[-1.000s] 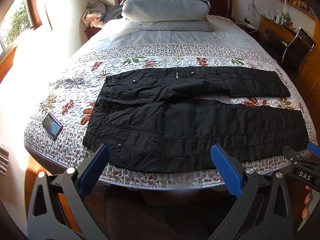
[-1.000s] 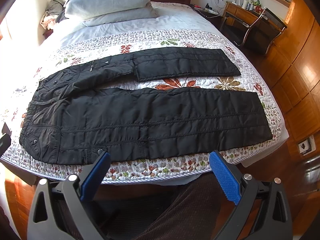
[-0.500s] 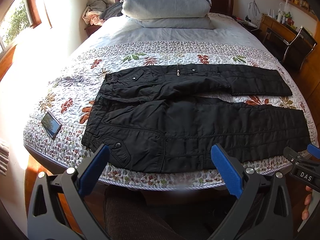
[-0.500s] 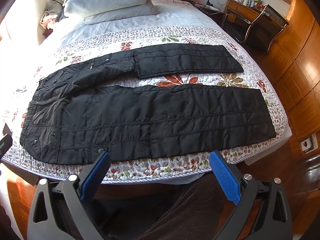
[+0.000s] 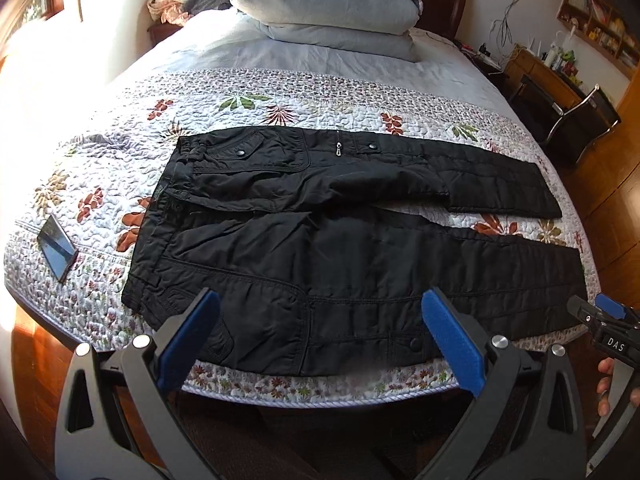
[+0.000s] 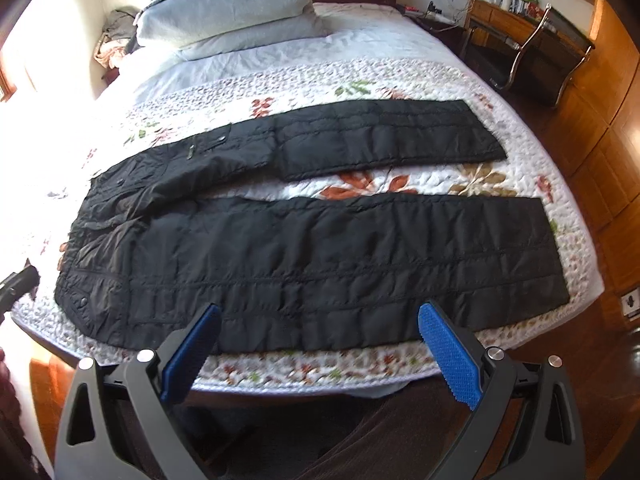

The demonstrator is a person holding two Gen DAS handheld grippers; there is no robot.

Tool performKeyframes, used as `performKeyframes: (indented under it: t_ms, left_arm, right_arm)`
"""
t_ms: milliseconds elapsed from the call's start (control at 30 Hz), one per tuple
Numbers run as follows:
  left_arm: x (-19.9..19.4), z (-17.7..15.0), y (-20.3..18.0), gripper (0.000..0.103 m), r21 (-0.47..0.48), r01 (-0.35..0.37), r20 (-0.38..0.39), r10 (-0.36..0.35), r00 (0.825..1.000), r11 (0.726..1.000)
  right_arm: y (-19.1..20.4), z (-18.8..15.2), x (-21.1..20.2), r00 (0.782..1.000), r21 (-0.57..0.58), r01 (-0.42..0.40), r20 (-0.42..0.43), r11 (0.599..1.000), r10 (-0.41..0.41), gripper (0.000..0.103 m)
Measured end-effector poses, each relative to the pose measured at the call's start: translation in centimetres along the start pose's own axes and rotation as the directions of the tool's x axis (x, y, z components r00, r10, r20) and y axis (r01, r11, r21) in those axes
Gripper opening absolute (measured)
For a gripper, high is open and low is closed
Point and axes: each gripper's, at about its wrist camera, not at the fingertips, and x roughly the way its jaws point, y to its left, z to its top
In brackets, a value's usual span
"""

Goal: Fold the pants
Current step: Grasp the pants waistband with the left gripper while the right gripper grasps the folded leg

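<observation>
Black padded pants (image 5: 340, 240) lie spread flat on the floral quilt, waistband to the left, both legs running right with a strip of quilt between them. The far leg is shorter in view, its lower part folded. My left gripper (image 5: 320, 332) hovers open over the near edge of the near leg, by the hip pocket. In the right wrist view the pants (image 6: 320, 248) fill the middle, and my right gripper (image 6: 318, 344) stands open just above the near leg's front hem edge. Neither gripper holds cloth.
A dark phone (image 5: 58, 249) lies on the quilt (image 5: 280, 96) left of the waistband. Pillows (image 5: 324, 0) are stacked at the headboard. A desk and chair (image 6: 532, 52) stand right of the bed. The other gripper (image 5: 608, 332) shows at the right edge. Wooden floor surrounds the bed.
Both grippers have moved forward and lower toward the near pant leg, so the pants look larger. The pants have not moved. Both stay open.
</observation>
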Motion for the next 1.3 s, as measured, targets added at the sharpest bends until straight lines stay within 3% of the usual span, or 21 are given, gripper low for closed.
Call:
performKeyframes:
  t_ms: [100,200,333,433,500,567,633,700,800,900,1000,1100,1300]
  left_arm:
    - [3.6,4.6,5.0,0.101,-0.090,-0.049,-0.044,0.045,0.998,0.995]
    - [8.4,9.2,11.3,0.101,-0.213,-0.058,-0.145,0.027,0.989,0.975]
    - [15.6,13.2,19.1,0.101,-0.403,-0.071,-0.287,-0.053,0.957,0.913]
    - [19.8,14.8,23.0,0.101,-0.517,-0.058,-0.328,-0.135,0.935,0.854]
    - [22.0,15.7,24.9,0.101,-0.540,-0.096,-0.366,-0.130,0.922,0.836]
    - [23.3,16.6,26.0,0.101,-0.548,-0.133,-0.378,-0.103,0.920,0.826]
    - [24.7,17.3,26.2,0.101,-0.535,-0.122,-0.399,-0.123,0.908,0.836]
    - [26.3,17.8,26.1,0.101,-0.501,-0.120,-0.446,-0.136,0.885,0.857]
    - [27.7,18.4,25.9,0.101,-0.464,-0.138,-0.474,-0.114,0.873,0.875]
    - [29.0,18.5,26.0,0.101,-0.476,-0.140,-0.493,-0.131,0.860,0.869]
    - [29.5,18.6,25.9,0.101,-0.460,-0.148,-0.501,-0.119,0.858,0.875]
    - [29.5,19.2,25.1,0.101,-0.424,-0.128,-0.481,-0.103,0.871,0.896]
    - [30.7,19.3,23.8,0.101,-0.369,-0.170,-0.504,-0.043,0.863,0.914]
  right_arm:
    - [-2.9,3.4,1.7,0.995,-0.033,0.099,0.019,0.994,-0.099,0.100]
    - [-6.1,6.6,4.7,0.995,-0.036,0.094,-0.029,0.995,-0.095,0.100]
    - [-8.6,9.7,9.3,0.987,-0.066,0.137,-0.081,0.988,-0.142,0.100]
    - [-9.1,11.5,12.4,0.984,-0.114,0.139,-0.095,0.984,-0.150,0.100]
    - [-9.1,12.5,14.6,0.984,-0.125,0.123,-0.116,0.984,-0.138,0.100]
    - [-9.1,13.3,16.6,0.985,-0.127,0.080,-0.145,0.989,-0.098,0.100]
    - [-8.8,14.0,18.2,0.983,-0.125,0.030,-0.173,0.992,-0.052,0.100]
    - [-8.5,14.6,19.8,0.980,-0.121,-0.004,-0.197,0.993,-0.020,0.100]
    - [-8.5,15.5,21.6,0.976,-0.119,-0.035,-0.219,0.992,0.008,0.100]
    - [-8.6,16.1,23.2,0.969,-0.136,-0.041,-0.245,0.990,0.007,0.100]
    - [-9.0,16.3,24.3,0.964,-0.152,-0.042,-0.264,0.987,0.001,0.100]
    - [-9.6,16.4,24.9,0.962,-0.159,-0.042,-0.272,0.986,-0.003,0.100]
    - [-12.8,17.2,25.9,0.968,-0.130,0.011,-0.248,0.991,-0.044,0.100]
